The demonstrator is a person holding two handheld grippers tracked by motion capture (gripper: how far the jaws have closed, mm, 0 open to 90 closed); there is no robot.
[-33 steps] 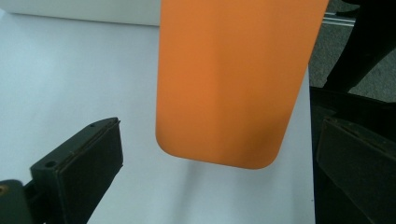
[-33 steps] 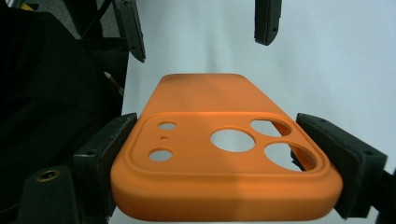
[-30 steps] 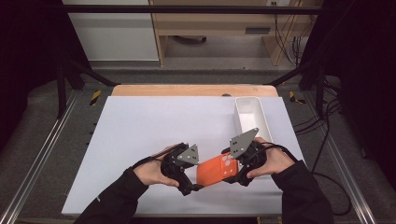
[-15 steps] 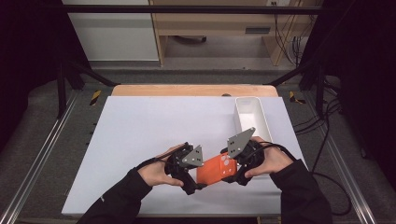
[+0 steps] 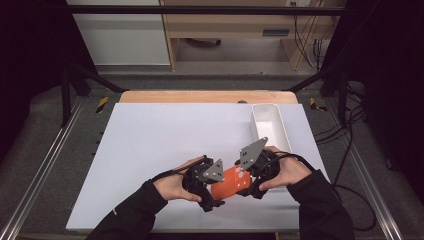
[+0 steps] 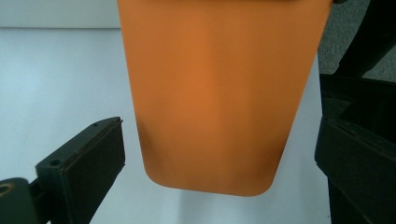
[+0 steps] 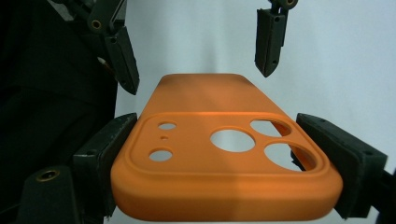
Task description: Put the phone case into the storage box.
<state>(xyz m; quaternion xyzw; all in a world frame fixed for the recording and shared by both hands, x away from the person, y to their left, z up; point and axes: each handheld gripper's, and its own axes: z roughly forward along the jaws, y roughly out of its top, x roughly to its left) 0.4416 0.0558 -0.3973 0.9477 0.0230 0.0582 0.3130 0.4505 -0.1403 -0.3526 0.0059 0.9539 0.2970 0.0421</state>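
An orange phone case [image 5: 229,182] hangs level just above the white mat, near the front edge. My right gripper [image 5: 246,183] is shut on its camera-cutout end, with the pads pressed on both long sides [image 7: 226,156]. My left gripper [image 5: 214,194] faces it from the left. Its jaws have just been opening, and the plain end of the case [image 6: 219,93] sits between them with a gap at each pad. In the right gripper view the left gripper [image 7: 198,72] straddles the far end of the case [image 7: 205,98].
A long white tray [image 5: 254,125] stands at the back right of the mat [image 5: 160,145], just beyond my right hand. A wooden strip [image 5: 210,96] runs along the table's far edge. Metal rails flank both sides.
My left gripper has shifted slightly right, closer around the case's plain end. The right gripper and the case have stayed put.
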